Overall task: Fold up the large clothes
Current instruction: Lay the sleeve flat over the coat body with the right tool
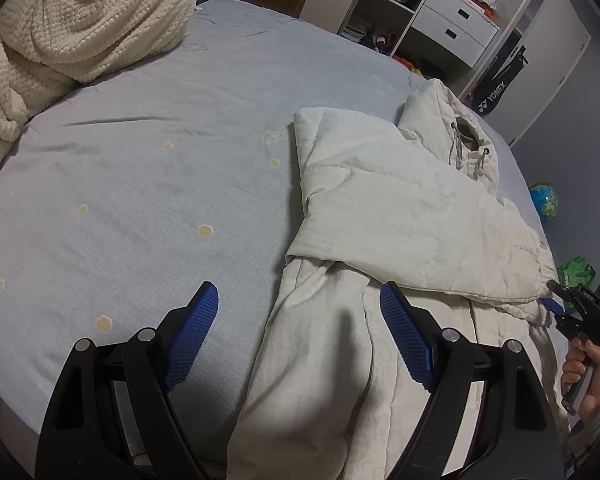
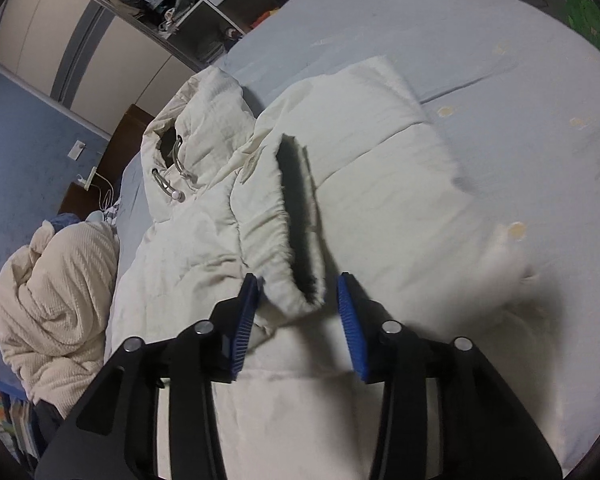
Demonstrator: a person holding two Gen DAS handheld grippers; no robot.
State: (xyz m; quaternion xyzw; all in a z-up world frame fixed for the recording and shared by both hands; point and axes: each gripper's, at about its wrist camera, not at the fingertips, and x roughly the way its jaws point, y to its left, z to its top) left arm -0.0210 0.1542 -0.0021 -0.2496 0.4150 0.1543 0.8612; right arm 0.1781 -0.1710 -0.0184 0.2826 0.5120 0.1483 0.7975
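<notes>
jacket: big cream puffy jacket (image 1: 400, 216) lying on the right side of the bed (image 1: 148, 152), body already bunched up, 1 sleeve (image 2: 292, 240) flopped across the chest, hood (image 1: 456, 120) pointing at the far edge

right claw: right claw (image 2: 300, 300) is partly open with the sleeve cuff (image 2: 300, 300) sitting between the 2 blue pads. The left pad looks like it's brushing the fabric, the right pad stands clear, so I'd say nothing is really gripped

left claw: left claw (image 1: 296, 308) is wide open and empty, hanging over the near edge of the jacket and the sheet

what could go wrong: that cuff is loose, so if the right claw lifts now it'll probably just slide out and the sleeve drops wherever. Puffy fill is springy too, so any fold could pop back open. Closing only on the outer shell might also drag the whole jacket instead of moving the sleeve

other stuff: knit blanket (image 1: 80, 20) piled in the far left corner of the bed, well apart from the jacket. Shelves (image 1: 452, 20), a racket bag (image 1: 500, 80) and a globe (image 1: 544, 200) sit off the bed

in the way: honestly nothing. Loads of free sheet to the left of the jacket; only the hood cords (image 1: 468, 152) could snag
</notes>
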